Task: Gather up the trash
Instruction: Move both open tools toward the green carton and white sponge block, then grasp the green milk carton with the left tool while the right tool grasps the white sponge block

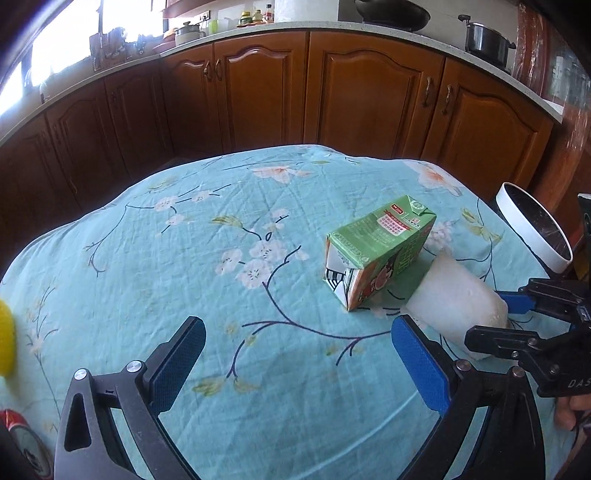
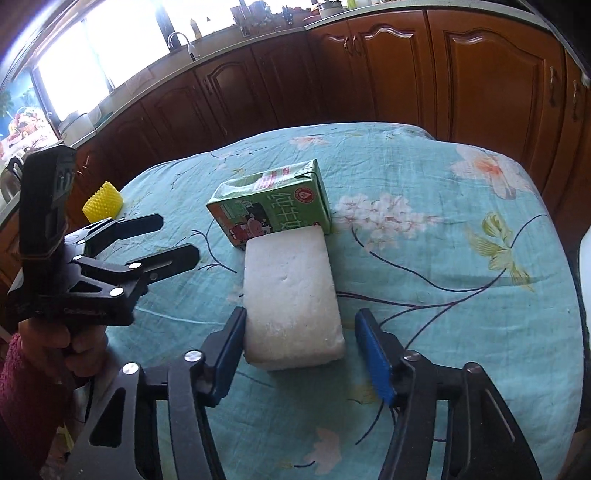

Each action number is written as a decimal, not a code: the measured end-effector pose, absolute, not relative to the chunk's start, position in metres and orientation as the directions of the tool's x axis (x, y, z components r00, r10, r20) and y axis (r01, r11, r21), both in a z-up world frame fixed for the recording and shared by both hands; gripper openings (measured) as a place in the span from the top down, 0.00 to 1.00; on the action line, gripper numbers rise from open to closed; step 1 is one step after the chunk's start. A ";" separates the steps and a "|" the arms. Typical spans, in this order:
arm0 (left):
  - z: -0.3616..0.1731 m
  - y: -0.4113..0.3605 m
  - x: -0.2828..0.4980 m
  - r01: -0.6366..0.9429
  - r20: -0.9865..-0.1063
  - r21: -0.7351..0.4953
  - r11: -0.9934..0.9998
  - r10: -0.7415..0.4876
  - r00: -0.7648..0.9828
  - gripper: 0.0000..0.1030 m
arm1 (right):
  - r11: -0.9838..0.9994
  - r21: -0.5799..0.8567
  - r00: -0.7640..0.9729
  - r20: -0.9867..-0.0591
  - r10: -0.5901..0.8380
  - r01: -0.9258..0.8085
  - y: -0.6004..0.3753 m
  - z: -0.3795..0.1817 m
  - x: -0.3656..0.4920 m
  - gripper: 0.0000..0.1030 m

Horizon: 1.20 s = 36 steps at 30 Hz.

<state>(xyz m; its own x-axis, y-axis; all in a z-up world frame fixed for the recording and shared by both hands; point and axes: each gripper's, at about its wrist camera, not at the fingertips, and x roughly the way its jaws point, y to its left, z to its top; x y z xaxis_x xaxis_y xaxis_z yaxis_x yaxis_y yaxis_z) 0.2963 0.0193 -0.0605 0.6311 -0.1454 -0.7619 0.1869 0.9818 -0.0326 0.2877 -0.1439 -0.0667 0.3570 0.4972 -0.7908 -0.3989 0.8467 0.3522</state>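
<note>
Your right tool (image 2: 301, 347) sits low over the bench (image 2: 461, 280), which wears a teal cloth printed with blossoms and dark branches. Its two blue-faced fingers straddle the near end of a white foam block (image 2: 291, 295). The left finger (image 2: 229, 347) lies against the block's side, while a gap shows between the right finger (image 2: 373, 354) and the block, so the grip is not closed on it. The block lies flat on the cloth, its long side running toward 12 o'clock.

At the block's far end, touching it, a green milk carton (image 2: 273, 206) lies on its side. Toward 10 o'clock from the carton, well apart and near the bench edge, stands a small yellow ridged cup (image 2: 103, 203).

Your left tool (image 1: 299, 365) is spread wide with nothing between its fingers; only bare cloth shows there. From its camera, the carton (image 1: 376, 251) lies at about 1 o'clock and the foam block (image 1: 454, 302) at about 2 o'clock, with the right tool (image 1: 506, 317) reaching in from the right edge around it. A round white-rimmed container with a dark inside (image 1: 532, 225) stands past the bench's right edge. In the right camera's view, your left hand (image 2: 62, 343), with a dark red sleeve, holds the left tool (image 2: 173, 236) at 9 o'clock, beside the block and clear of it.

Behind the bench run brown wooden cabinets (image 1: 258, 85) under a pale countertop (image 1: 332, 27) holding pots and bottles.
</note>
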 end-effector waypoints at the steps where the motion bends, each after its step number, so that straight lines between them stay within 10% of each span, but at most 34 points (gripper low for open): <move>1: -0.062 0.016 0.301 0.190 -0.764 -0.027 0.981 -0.143 0.629 0.02 | 0.842 0.363 0.358 -0.784 0.507 -0.398 -0.146 -0.065 0.286 0.52; 13: -0.068 -0.035 0.338 0.259 -0.755 0.053 0.964 -0.131 0.642 0.04 | 0.920 0.351 0.486 -0.782 0.390 -0.172 -0.243 -0.052 0.260 0.52; 23: -0.068 -0.050 0.313 0.234 -0.826 -0.023 0.972 -0.150 0.543 0.65 | 0.931 0.337 0.492 -0.793 0.360 -0.137 -0.250 -0.059 0.247 0.49; 36: -0.042 -0.056 0.289 0.163 -0.768 0.029 0.986 -0.082 0.636 0.29 | 0.941 0.294 0.487 -0.806 0.337 -0.166 -0.246 -0.065 0.252 0.41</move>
